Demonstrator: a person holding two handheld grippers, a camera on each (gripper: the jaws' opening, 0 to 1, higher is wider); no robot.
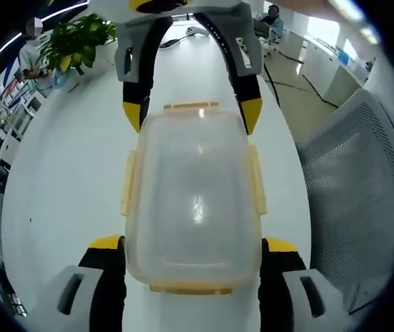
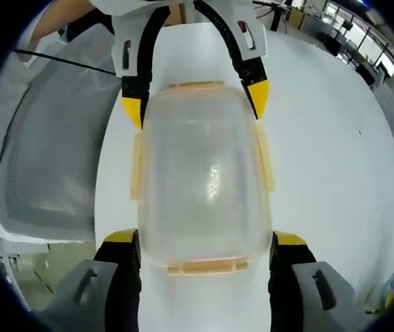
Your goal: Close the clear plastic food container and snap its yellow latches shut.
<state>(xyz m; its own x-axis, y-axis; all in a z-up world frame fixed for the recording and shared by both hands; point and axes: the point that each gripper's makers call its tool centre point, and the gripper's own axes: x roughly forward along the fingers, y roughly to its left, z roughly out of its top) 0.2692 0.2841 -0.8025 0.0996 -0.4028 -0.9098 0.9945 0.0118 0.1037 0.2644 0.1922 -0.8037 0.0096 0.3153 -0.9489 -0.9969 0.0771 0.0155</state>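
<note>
The clear container [image 1: 193,200] lies between my left gripper [image 1: 192,243] and right gripper [image 2: 206,238]; both stand released, each with a jaw beside either corner.

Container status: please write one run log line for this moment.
container: lid on, on white table | left gripper: open, jaws beside near end | right gripper: open, jaws beside opposite end | yellow latches: state unclear

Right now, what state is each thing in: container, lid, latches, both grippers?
Container: upright on the white table, between the two grippers.
Lid: seated on top of the container.
Yellow latches: flared outward along the sides, not snapped down.
Left gripper: open, one jaw on each side of the container's end.
Right gripper: open, one jaw on each side of the opposite end.
</note>
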